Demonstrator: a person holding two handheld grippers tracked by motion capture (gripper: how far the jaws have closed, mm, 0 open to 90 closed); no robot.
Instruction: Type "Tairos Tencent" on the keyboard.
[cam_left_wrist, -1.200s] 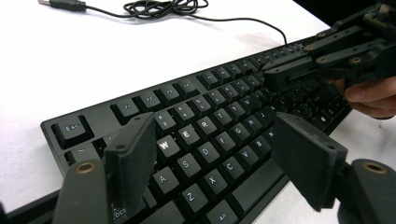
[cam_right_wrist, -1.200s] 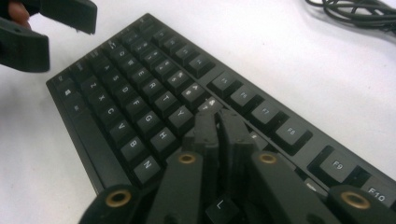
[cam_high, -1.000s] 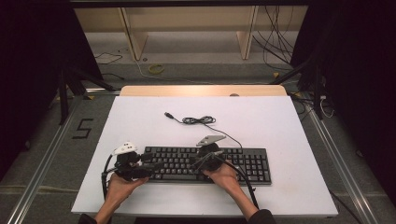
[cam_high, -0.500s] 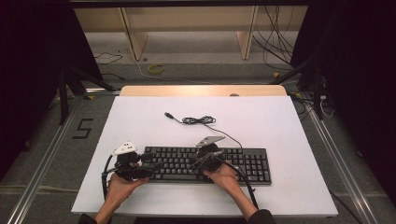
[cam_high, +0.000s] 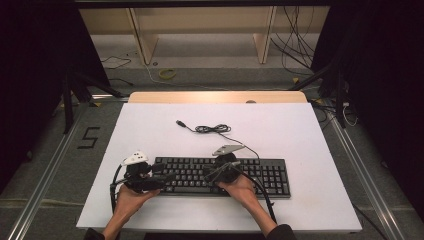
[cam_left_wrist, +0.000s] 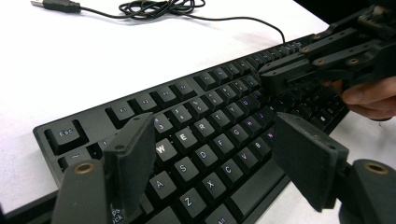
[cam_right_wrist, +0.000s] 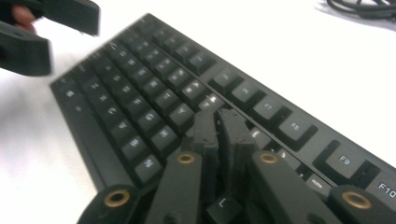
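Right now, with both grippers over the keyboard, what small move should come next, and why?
Probably lower the right gripper a little to press a key. Its jaws are shut together into one narrow tip, poised over the keyboard near the number row. The left gripper hangs open above the letter keys, so it seems less ready.

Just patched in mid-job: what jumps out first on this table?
A long black keyboard lies near the front edge of the white table, with both grippers over its keys. The left gripper stands open above the letter keys; the right gripper, jaws together, points down at the keys. Behind, the keyboard's black USB cable lies loosely bunched, unplugged.
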